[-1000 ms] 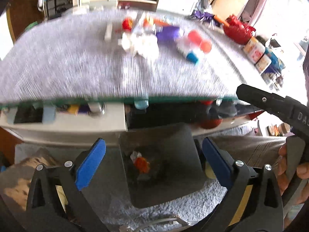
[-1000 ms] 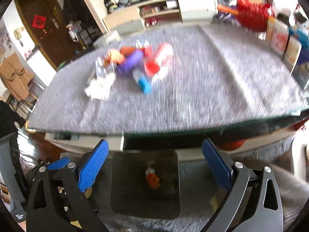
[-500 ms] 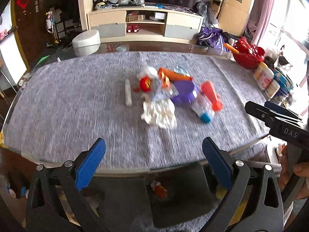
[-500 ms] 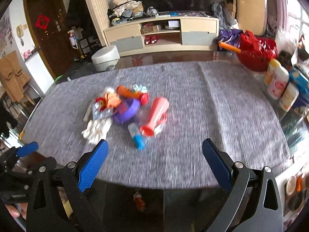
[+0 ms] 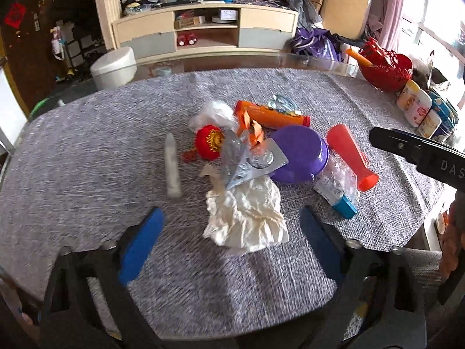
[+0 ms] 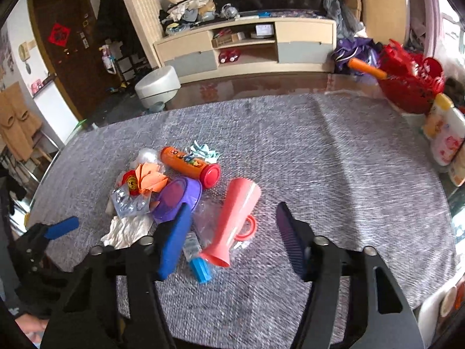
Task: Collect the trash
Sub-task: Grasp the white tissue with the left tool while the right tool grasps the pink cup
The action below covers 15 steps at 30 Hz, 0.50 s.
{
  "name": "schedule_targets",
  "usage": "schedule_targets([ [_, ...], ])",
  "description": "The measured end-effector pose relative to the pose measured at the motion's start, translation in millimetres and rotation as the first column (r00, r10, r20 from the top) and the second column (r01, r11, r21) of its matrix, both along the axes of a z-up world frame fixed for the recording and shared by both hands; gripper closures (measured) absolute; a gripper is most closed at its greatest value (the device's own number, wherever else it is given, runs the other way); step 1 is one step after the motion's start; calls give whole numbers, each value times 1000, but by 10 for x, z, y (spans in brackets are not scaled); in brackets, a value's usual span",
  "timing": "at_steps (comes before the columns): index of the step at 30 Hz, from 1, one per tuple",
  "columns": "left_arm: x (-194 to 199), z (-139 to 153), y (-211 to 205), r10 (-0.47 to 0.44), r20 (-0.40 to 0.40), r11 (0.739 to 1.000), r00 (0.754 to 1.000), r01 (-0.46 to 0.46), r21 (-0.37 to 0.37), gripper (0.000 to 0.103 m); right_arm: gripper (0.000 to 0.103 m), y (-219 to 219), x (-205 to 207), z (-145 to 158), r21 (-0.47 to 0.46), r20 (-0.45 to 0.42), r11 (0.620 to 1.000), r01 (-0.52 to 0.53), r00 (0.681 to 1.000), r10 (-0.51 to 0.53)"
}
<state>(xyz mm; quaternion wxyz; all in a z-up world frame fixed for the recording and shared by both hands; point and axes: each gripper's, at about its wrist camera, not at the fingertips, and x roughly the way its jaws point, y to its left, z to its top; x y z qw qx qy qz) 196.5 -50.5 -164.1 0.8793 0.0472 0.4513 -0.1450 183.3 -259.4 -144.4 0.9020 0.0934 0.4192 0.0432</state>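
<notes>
Honestly the crumpled tissue [image 5: 247,218] looks easiest: light, soft, squashes down, so pinch a bunched fold. It sits nearest the tabletop's [image 5: 72,145] front edge, at the front of the trash pile [image 5: 261,151]. Left claw [image 5: 231,237] hangs wide open around it, holding nothing; right claw [image 6: 232,226] gapes wide too, empty.

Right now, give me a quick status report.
Left tongs open, empty. Right tongs open, empty. Crumpled white tissue nearest left tongs; pink plastic cup between right fingers. Nothing blocking.
</notes>
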Motion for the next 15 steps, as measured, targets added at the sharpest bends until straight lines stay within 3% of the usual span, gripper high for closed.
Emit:
schedule_targets([
  [4, 80, -128, -46, -17, -28, 1000, 999, 16, -7, 40, 46, 81, 73, -131, -10, -25, 1000, -15, 1000, 15],
  [10, 141, -273, -80, -27, -65, 999, 998, 26, -20, 59, 53, 67, 45, -346, -23, -77, 1000, -9, 997, 7],
  [13, 132, -306, -97, -39, -58, 999, 998, 38, -14, 75, 71, -3, 17, -386, 0, -88, 1000, -5, 996, 5],
  [15, 114, -306, -107, -50, -57, 999, 997, 49, -17, 86, 74, -23, -13, -388, 10, -85, 1000, -5, 996, 6],
])
